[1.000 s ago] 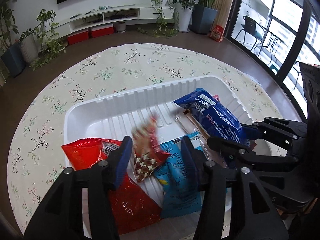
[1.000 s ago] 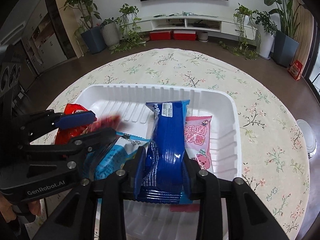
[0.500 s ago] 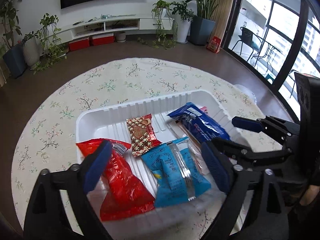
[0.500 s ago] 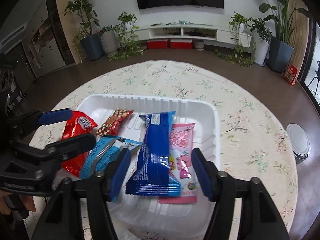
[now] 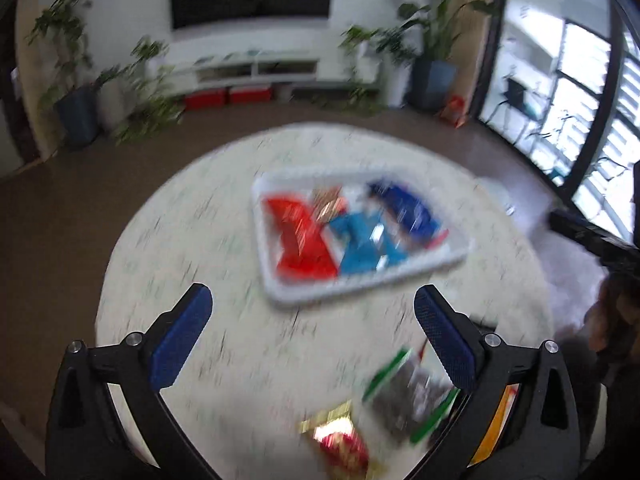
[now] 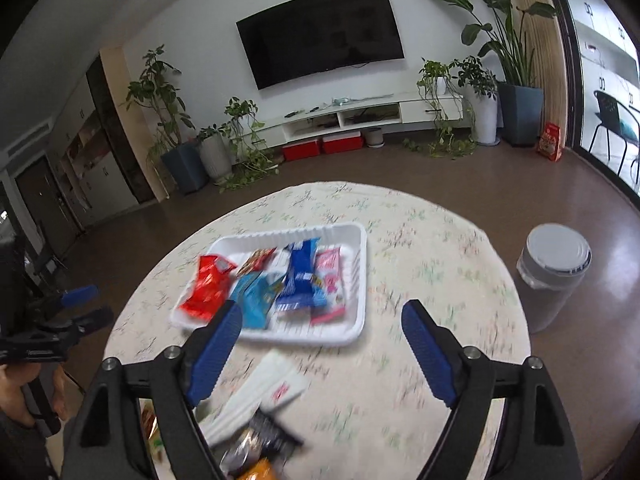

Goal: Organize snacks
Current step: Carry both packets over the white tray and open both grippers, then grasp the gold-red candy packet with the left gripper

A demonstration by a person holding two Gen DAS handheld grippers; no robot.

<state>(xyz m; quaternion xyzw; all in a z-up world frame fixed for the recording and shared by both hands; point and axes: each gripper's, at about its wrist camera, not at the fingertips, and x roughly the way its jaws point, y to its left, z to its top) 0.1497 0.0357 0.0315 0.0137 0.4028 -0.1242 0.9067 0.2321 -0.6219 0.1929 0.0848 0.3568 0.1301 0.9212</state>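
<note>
Snacks (image 6: 280,280): five packets already sit in the white tray (image 6: 360,280) mid-bench. More loose ones (image 6: 260,436) lie at the near edge, so I'd say roughly half done. Left tool (image 5: 312,320) and right tool (image 6: 320,344) both gape wide, holding nothing.

One white tray (image 6: 356,332), five snack packets in it (red, brown, light blue, dark blue, pink), one bin (image 6: 554,276)

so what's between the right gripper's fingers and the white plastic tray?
Right wrist view: only a short strip of floral tablecloth separates the open right gripper from the white plastic tray; a white flat packet lies lower left.
</note>
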